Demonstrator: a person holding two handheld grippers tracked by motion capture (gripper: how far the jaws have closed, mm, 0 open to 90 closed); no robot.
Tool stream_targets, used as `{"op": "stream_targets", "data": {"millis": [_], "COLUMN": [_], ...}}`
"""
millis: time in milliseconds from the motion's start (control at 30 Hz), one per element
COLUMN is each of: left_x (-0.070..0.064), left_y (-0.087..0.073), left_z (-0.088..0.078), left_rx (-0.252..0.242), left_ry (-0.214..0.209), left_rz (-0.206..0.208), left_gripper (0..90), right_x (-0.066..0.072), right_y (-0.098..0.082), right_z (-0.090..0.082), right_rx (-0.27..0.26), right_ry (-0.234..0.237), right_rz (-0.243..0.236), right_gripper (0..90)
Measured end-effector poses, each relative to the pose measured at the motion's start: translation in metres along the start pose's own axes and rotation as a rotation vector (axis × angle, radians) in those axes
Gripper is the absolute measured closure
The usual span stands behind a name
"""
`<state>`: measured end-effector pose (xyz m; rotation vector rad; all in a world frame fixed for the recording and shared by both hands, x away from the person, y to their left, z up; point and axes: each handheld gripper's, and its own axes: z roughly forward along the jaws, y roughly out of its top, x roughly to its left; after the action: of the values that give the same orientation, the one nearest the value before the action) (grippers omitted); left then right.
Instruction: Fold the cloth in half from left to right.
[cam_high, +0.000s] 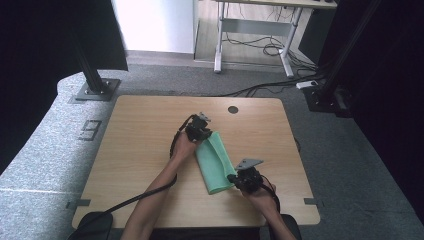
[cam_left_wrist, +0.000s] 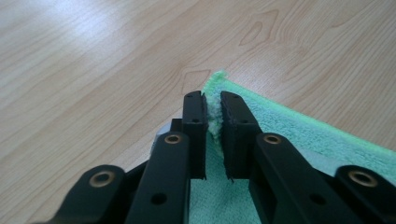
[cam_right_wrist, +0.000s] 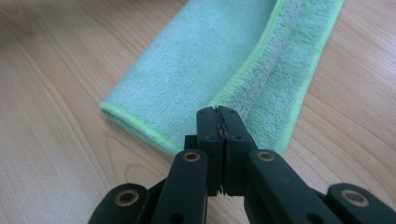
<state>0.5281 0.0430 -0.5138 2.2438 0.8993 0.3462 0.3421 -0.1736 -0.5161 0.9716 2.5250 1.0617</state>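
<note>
Green cloth (cam_high: 216, 162) lay folded into a long strip on the wooden table (cam_high: 145, 150), a little right of centre, long axis running from about 11 o'clock to 5 o'clock in the high view. Left gripper (cam_high: 200, 131) sat at the cloth's far end, 11 o'clock corner, with the person's left hand (cam_high: 184, 146) behind it at 7 o'clock. In the left gripper view the jaws stood a narrow gap apart with a tuft of the cloth's (cam_left_wrist: 299, 140) corner between them; the pads barely touched it, so it read as a loose pinch, not a firm clamp. Right gripper (cam_high: 235, 179) was at the cloth's near end, 5 o'clock corner, with the right hand (cam_high: 260, 192) trailing at 5 o'clock. In the right gripper view its jaws were pressed together right at the folded edge of the cloth (cam_right_wrist: 215, 60); a thin layer of cloth seemed caught between the pads, hard to see. Dark round hole (cam_high: 233, 109) in the tabletop at 12 o'clock from the cloth, well apart.
</note>
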Motion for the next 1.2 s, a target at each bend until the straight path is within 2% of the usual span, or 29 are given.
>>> {"op": "stream_targets", "data": {"millis": [67, 100, 133, 167, 200, 233, 367, 433, 467, 567, 700, 1000, 1133, 1200], "left_x": [0.000, 0.000, 0.002, 0.002, 0.002, 0.002, 0.004, 0.007, 0.008, 0.008, 0.008, 0.009, 0.009, 0.009], "left_y": [0.000, 0.000, 0.000, 0.000, -0.001, -0.001, 0.000, 0.000, 0.001, 0.002, 0.004, 0.008, 0.008, 0.006], "left_z": [0.002, 0.002, 0.001, 0.001, -0.001, -0.001, -0.007, -0.012, -0.016, -0.020, -0.024, -0.034, -0.036, -0.036], "left_rx": [-0.012, -0.029, -0.052, -0.052, -0.067, -0.067, -0.080, -0.091, -0.097, -0.104, -0.120, -0.166, -0.159, -0.139], "left_ry": [0.017, 0.024, 0.028, 0.028, 0.041, 0.041, 0.079, 0.074, 0.071, 0.086, 0.089, 0.057, 0.060, 0.069], "left_rz": [-0.011, -0.026, -0.043, -0.043, -0.044, -0.044, -0.035, -0.037, -0.033, -0.014, -0.010, -0.028, -0.021, -0.007], "left_gripper": [72.7, 59.9, 55.7, 51.9, 48.9, 46.1, 39.3, 36.8, 32.5, 31.2, 29.9, 27.7, 27.6, 27.2], "right_x": [-0.002, -0.004, -0.005, -0.005, -0.007, -0.007, -0.011, -0.015, -0.017, -0.020, -0.020, -0.025, -0.025, -0.025], "right_y": [-0.001, -0.003, -0.004, -0.004, -0.005, -0.005, -0.006, -0.007, -0.008, -0.009, -0.010, -0.017, -0.019, -0.018], "right_z": [0.001, 0.001, 0.001, 0.001, 0.000, 0.000, -0.005, -0.008, -0.009, -0.007, -0.003, 0.002, 0.005, 0.004], "right_rx": [0.003, 0.004, 0.003, 0.003, 0.005, 0.005, -0.019, -0.028, -0.033, -0.029, -0.018, 0.029, 0.050, 0.046], "right_ry": [-0.002, -0.003, -0.008, -0.008, -0.026, -0.026, -0.074, -0.091, -0.103, -0.106, -0.113, -0.117, -0.113, -0.116], "right_rz": [0.002, 0.010, 0.010, 0.010, 0.018, 0.018, 0.019, 0.026, 0.032, 0.036, 0.027, 0.029, 0.024, 0.023], "right_gripper": [87.0, 85.9, 83.8, 83.8, 78.9, 78.9, 68.4, 65.1, 62.9, 60.7, 58.0, 56.0, 55.8, 55.2]}}
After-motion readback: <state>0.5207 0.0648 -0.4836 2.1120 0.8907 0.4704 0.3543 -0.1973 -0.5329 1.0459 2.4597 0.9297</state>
